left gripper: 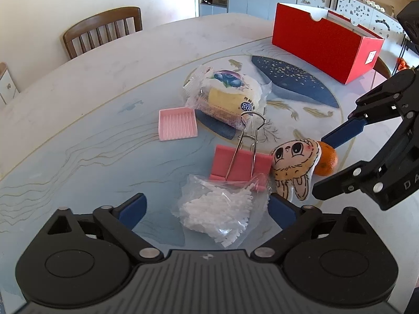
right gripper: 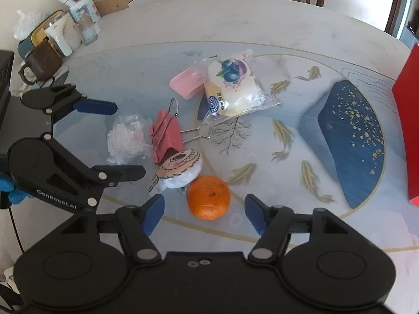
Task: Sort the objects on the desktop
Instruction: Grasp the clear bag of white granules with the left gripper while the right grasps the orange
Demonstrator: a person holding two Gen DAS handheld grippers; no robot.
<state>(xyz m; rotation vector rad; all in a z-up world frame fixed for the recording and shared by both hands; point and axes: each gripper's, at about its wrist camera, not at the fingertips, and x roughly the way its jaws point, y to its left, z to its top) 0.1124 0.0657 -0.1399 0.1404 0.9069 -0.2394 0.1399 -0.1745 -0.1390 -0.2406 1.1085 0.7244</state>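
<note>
Approach step, nothing held: left gripper (left gripper: 207,206) spread around the clear bag of white bits (left gripper: 217,209), right gripper (right gripper: 204,213) spread astride the orange (right gripper: 209,197), both on the table (right gripper: 262,21); next, lower and pinch.

"GenRobot.AI" on left hand-held gripper (right gripper: 114,137), "DA" on right hand-held gripper (left gripper: 332,157)

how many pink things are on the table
2. A pink ridged tray lies flat just left of the blueberry cake packet. A pink binder clip sits nearer, between the bag of white pieces and the plush toy. Others could be hidden behind these.
</note>
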